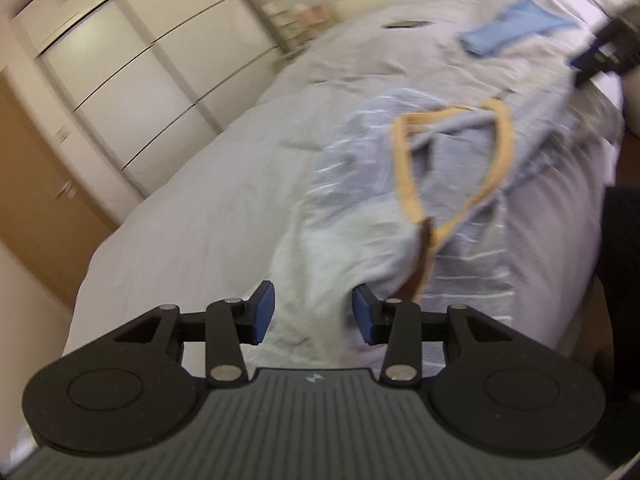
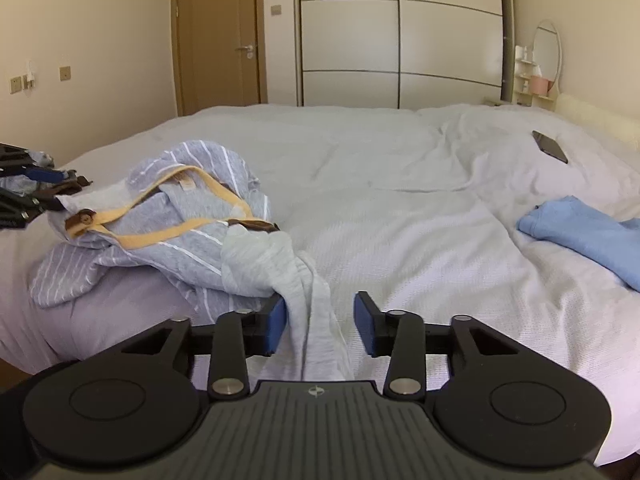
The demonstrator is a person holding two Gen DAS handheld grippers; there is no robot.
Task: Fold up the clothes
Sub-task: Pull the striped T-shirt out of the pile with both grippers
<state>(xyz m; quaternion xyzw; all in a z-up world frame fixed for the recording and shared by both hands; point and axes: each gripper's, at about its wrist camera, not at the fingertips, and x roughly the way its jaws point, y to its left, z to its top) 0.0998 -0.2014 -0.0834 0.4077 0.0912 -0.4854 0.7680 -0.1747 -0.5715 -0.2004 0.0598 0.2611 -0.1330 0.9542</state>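
While I watch through both wrist cameras, the scene breaks down like this:

Setting: a bedroom, with a wide bed (image 2: pixel 380 184) under a pale grey cover, a panelled wardrobe (image 2: pixel 400 36) behind it and a wooden door (image 2: pixel 224 36) to its left.

Striped garment: a grey top with thin white stripes (image 2: pixel 180 216), yellow trim at the neck and a brown button tab, lies crumpled on the near edge of the bed; the left view of it is motion-blurred.

Pale sleeve: a plain light grey length of the same heap (image 2: pixel 316 320) hangs toward me off the bed edge.

Right hand-held gripper (image 2: pixel 321 328): its 2 blue-padded fingers stand well apart, with the pale sleeve running between them; the cloth sits against the left pad, but I see no pinch.

Left hand-held gripper (image 1: pixel 313 313): also spread wide, with pale fabric of the garment lying between its pads, not clamped. In the right view it shows at the far left edge, beside the button tab.

Blue garment: a light blue piece (image 2: pixel 584 236) lies on the bed, well apart from the striped heap.

Phone: a dark slab (image 2: pixel 550 146) rests on the bed beyond the blue piece.
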